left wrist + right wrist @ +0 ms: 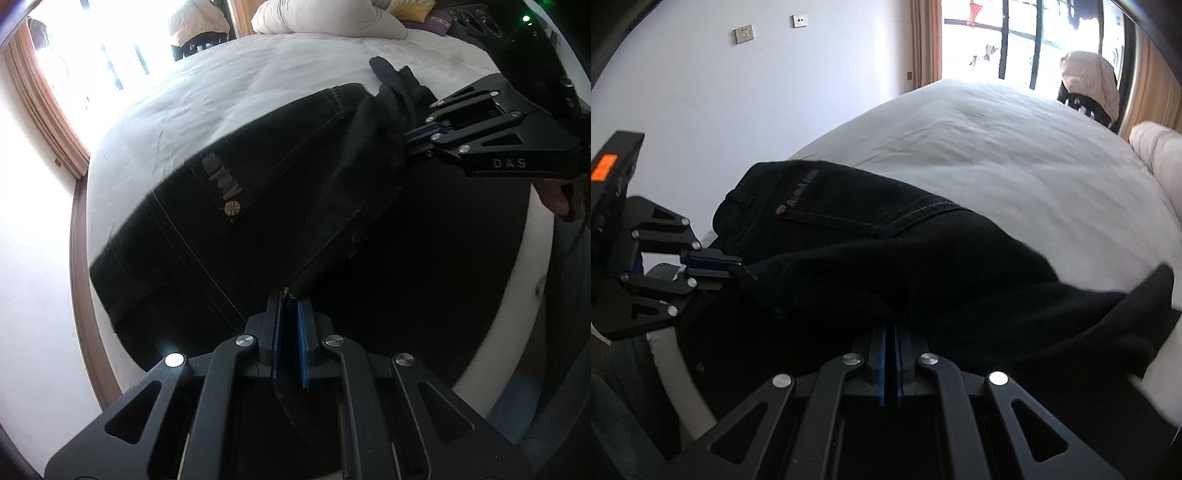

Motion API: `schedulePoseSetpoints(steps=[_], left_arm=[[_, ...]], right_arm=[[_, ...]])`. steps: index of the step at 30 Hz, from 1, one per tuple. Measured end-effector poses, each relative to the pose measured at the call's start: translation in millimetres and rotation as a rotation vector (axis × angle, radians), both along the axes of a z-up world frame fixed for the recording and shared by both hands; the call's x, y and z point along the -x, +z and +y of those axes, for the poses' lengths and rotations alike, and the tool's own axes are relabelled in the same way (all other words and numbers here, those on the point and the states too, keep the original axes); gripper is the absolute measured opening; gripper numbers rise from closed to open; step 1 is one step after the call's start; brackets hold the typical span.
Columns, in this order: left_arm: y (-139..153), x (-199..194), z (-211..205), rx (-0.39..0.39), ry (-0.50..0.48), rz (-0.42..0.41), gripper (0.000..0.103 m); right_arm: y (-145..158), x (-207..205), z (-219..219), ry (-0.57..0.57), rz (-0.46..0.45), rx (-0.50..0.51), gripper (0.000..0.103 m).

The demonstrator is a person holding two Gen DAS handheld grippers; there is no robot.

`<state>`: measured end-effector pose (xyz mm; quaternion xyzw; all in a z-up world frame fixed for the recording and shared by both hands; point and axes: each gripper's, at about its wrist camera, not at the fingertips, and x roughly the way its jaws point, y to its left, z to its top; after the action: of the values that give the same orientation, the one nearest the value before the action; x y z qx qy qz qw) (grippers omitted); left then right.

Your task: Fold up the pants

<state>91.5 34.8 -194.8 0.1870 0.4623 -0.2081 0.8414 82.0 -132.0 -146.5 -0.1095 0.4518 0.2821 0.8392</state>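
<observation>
Black pants [258, 206] pinched in both grippers' closed jaws

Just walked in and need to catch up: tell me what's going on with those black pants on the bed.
A person is folding black pants on a white bed, using a hand-held claw in each hand. The left claw is shut on an edge of the fabric, and the right claw is shut on another bunch of it. Part of the pants is lifted and draped over the rest, with the waistband and pocket button lying on the sheet. The fold is under way, not yet laid flat.
</observation>
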Motion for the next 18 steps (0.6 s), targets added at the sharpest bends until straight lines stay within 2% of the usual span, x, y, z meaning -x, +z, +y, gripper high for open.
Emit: schedulePoseSetpoints(steps=[3,7,11,15,18], left_arm=[[-3.5,10.1,-5.7,0.003,0.001,0.001,0.006],[-8.9,26.1,-11.2,-0.048,-0.045,-0.026,0.007],[-19.8,45.8,-17.9,-0.102,-0.11,-0.038,0.007],[-28.9,61.3,-28.7,-0.152,-0.19,-0.045,0.007],[-29.0,66.3,-29.1,-0.155,-0.208,-0.042,0.007]], right_arm=[[-3.8,18.3,4.7,-0.001,0.002,-0.008,0.005],[-13.7,42.9,10.1,0.053,-0.037,0.106,0.005],[-21.2,63.2,0.6,0.067,-0.042,0.154,0.005],[-29.7,80.8,4.0,0.105,-0.08,0.243,0.005],[-37.1,89.0,5.3,0.119,-0.085,0.273,0.005]])
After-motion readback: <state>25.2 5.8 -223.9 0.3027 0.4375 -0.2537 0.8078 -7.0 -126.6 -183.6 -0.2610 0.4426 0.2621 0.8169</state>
